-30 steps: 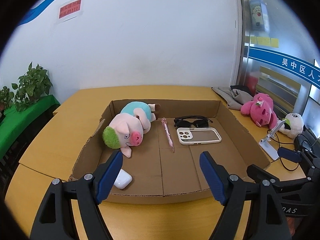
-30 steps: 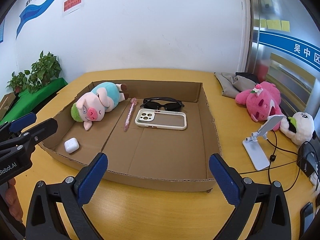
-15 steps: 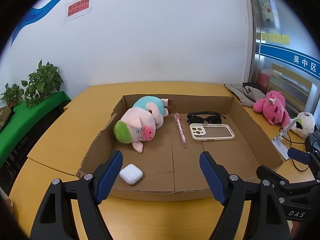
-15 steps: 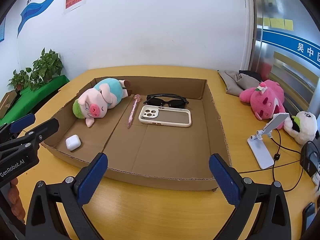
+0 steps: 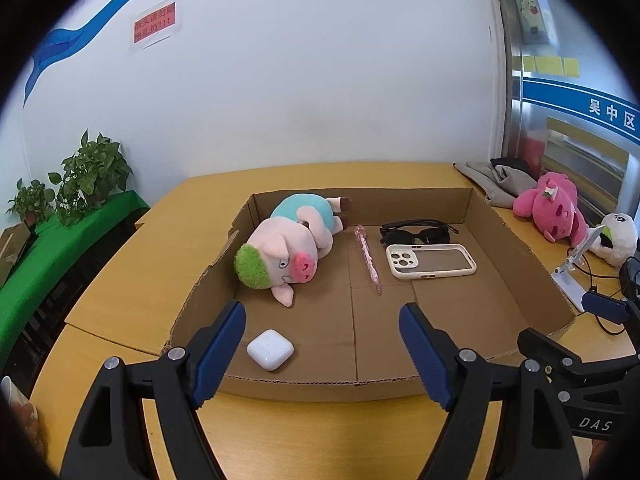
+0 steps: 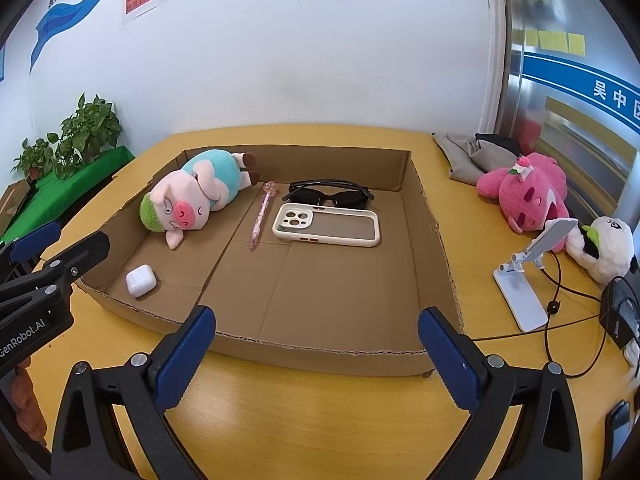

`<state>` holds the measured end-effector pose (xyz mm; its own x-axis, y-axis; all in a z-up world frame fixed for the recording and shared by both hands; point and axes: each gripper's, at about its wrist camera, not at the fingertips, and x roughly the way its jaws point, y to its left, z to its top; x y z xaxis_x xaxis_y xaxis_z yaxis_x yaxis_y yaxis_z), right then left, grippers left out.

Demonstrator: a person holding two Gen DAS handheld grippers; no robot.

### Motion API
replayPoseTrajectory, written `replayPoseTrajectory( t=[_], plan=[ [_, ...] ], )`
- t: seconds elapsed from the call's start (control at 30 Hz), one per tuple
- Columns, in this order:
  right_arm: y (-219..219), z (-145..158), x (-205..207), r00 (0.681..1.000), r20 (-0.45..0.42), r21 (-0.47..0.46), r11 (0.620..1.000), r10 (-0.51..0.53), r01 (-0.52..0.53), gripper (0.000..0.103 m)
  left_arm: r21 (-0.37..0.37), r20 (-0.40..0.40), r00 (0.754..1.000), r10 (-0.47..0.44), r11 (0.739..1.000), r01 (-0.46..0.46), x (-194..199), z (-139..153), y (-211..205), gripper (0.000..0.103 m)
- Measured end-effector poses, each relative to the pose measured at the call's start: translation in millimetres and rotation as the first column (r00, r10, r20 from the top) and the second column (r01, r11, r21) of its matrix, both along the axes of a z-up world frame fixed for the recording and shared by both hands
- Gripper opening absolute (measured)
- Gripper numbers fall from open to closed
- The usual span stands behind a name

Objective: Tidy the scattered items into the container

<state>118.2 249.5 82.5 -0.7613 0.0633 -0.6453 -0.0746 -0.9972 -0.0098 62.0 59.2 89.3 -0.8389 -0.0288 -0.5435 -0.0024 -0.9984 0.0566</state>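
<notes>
A shallow cardboard tray (image 5: 312,384) (image 6: 320,354) lies on the yellow table. Inside it are a pink pig plush (image 5: 288,246) (image 6: 192,198), a pink pen (image 5: 369,258) (image 6: 262,216), black sunglasses (image 5: 416,234) (image 6: 330,196), a white phone case (image 5: 430,261) (image 6: 326,224) and a white earbud case (image 5: 270,349) (image 6: 140,280). My left gripper (image 5: 322,344) stands open at the tray's near edge, with nothing between its blue pads. Further right along that edge, my right gripper (image 6: 316,354) is also open and empty.
Right of the tray lie a pink plush bear (image 6: 528,190), a white panda plush (image 6: 608,248), a white phone stand (image 6: 528,276) with black cables, and grey cloth (image 6: 472,152). Potted plants (image 5: 88,176) stand at the left on a green surface.
The left wrist view has swung left, so the tray and its contents sit further right and the earbud case shows in full. The right view hardly differs. Both grippers stayed open.
</notes>
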Motion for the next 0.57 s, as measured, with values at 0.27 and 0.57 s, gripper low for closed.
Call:
replayPoseTrajectory(
  t=[0.27, 0.57],
  plan=[
    [-1, -1, 2, 1.000, 0.004, -0.003, 1.000, 0.005, -0.005, 0.103, -0.021, 0.023, 0.999, -0.042, 0.999, 0.042, 3, -2, 8, 0.079],
    [-1, 0, 7, 1.000, -0.006, -0.002, 1.000, 0.008, -0.008, 0.103, 0.001, 0.051, 0.998, -0.021, 1.000, 0.021, 5, -4, 9, 0.079]
  ],
)
